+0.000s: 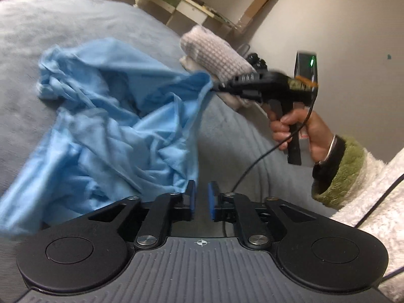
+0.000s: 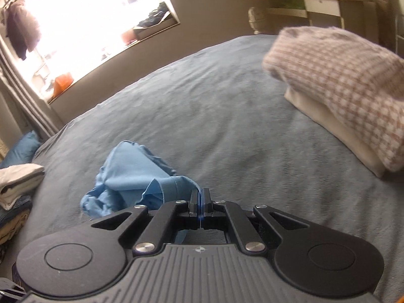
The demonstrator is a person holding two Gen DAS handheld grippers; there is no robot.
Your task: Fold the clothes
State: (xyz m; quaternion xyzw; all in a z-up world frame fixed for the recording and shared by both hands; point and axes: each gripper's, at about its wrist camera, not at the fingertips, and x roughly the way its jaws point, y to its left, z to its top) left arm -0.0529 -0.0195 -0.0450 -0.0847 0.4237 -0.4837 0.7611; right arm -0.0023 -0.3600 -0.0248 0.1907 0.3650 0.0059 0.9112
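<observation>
A crumpled blue shirt (image 1: 106, 116) lies on the grey bed (image 1: 240, 131), filling the left and centre of the left wrist view. Your right gripper (image 1: 214, 87), at centre right, is clamped on one shirt edge, lifting it. Your left gripper (image 1: 201, 199), at bottom centre, is narrowly parted and holds nothing. The shirt's near hem lies just left of it, stretching toward the upper left.

A grey-blue bed cover (image 2: 207, 96) carries a crumpled light blue garment (image 1: 106, 126) left of the left tool's fingers, and a folded waffle-knit stack (image 2: 348, 93) ahead-right of the right tool
</observation>
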